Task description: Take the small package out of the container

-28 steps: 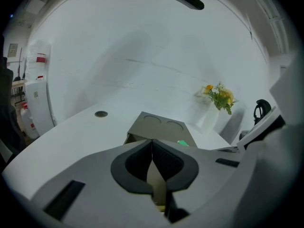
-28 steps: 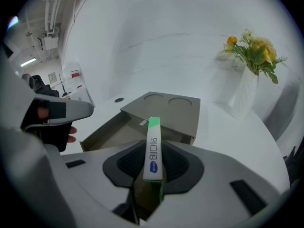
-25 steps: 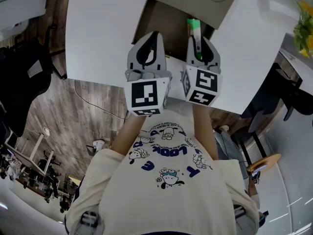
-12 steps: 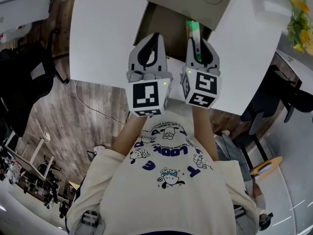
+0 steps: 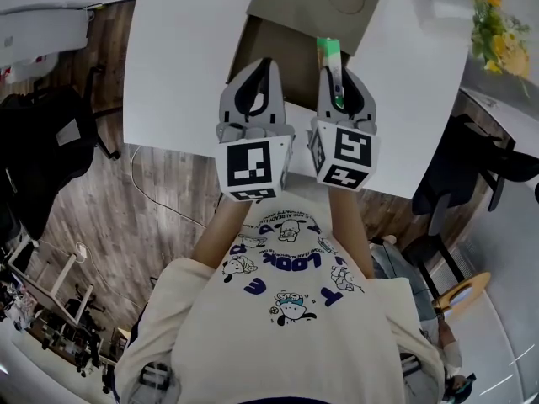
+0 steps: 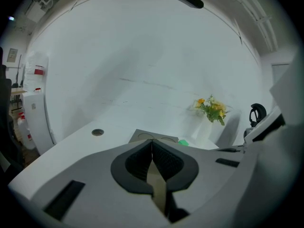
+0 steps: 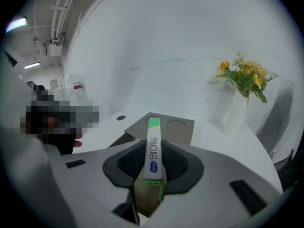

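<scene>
with my right gripper (image 7: 151, 171) I am clamping the small package (image 7: 153, 148) between the jaws, its lower end hiding among them, container (image 7: 176, 126) just ahead, partly covered, my left gripper (image 6: 153, 167) pressing its jaws together, holding nothing

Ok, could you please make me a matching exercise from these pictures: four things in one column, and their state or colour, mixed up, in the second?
Things:
1. left claw
2. right claw
3. cardboard container
4. flowers

States or colours:
a. shut on the small package
b. yellow
c. shut, nothing between
d. brown, flap open

Pairs: 1-c, 2-a, 3-d, 4-b
</scene>
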`<state>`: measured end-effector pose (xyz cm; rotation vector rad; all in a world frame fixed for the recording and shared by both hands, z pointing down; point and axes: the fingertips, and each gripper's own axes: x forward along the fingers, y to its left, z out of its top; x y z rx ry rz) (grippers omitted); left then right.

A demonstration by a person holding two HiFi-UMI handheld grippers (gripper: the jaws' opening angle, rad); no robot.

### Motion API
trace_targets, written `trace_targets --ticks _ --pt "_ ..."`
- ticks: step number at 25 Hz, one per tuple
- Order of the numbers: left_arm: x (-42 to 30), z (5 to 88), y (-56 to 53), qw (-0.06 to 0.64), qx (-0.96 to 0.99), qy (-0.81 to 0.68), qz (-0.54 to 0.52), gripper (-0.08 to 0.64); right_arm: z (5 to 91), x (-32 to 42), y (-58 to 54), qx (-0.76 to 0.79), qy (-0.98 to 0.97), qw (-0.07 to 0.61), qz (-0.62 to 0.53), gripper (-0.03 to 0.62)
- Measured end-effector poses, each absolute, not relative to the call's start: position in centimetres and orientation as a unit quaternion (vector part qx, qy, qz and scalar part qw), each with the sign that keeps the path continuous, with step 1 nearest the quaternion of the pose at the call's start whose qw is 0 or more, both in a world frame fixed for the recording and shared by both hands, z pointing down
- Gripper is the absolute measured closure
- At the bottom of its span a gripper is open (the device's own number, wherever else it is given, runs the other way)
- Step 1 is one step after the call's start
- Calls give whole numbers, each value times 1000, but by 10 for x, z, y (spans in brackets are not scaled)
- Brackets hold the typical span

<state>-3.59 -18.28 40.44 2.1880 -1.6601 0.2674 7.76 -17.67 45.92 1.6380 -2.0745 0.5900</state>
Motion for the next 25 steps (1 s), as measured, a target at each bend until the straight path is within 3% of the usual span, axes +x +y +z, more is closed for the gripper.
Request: trace_targets --ticks 25 --pt "-22 309 -179 100 801 -589 31 546 354 89 -177 628 -757 126 131 480"
